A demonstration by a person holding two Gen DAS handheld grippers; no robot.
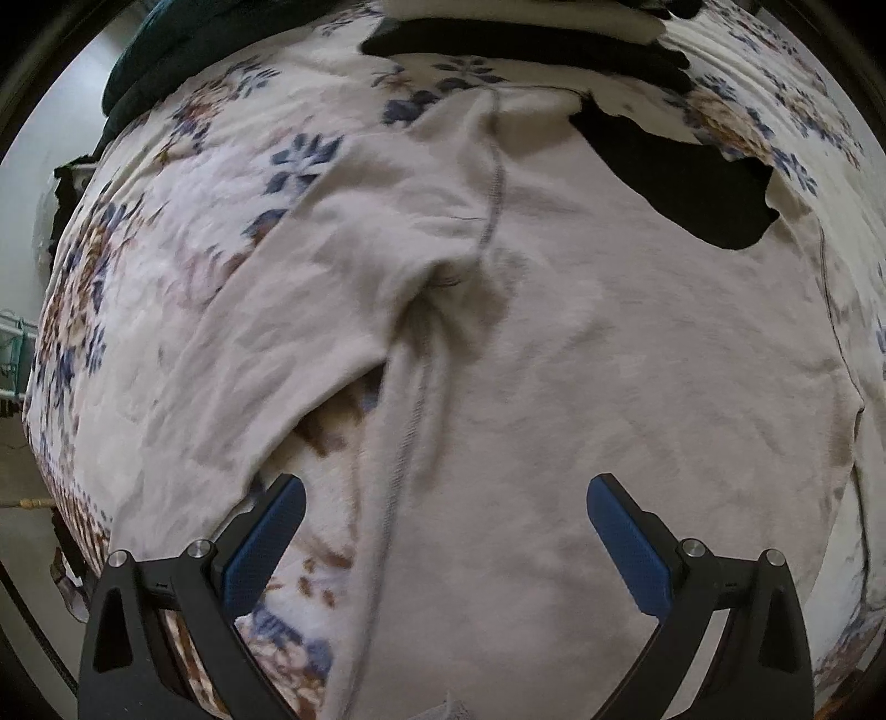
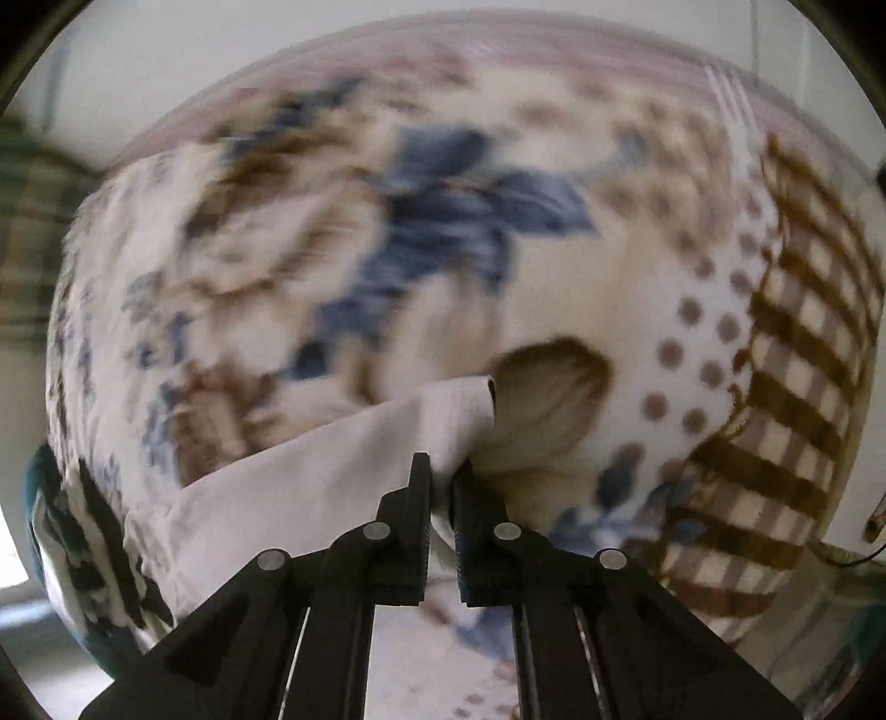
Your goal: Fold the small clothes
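A pale beige garment (image 1: 581,360) with dark stitched seams lies spread on the floral bedspread (image 1: 183,232), one sleeve angled out to the left. My left gripper (image 1: 446,512) is open and empty, hovering over the garment's lower part with its blue pads (image 1: 266,548) either side of a seam. My right gripper (image 2: 441,487) is shut on an edge of the pale garment (image 2: 343,471), which is pulled taut and lifted over the blurred bedspread (image 2: 554,277).
A black cloth (image 1: 681,177) lies at the garment's far right corner. A stack of dark and white clothes (image 1: 526,33) sits at the back, with a dark green item (image 1: 144,66) at the back left. The bed edge drops off on the left.
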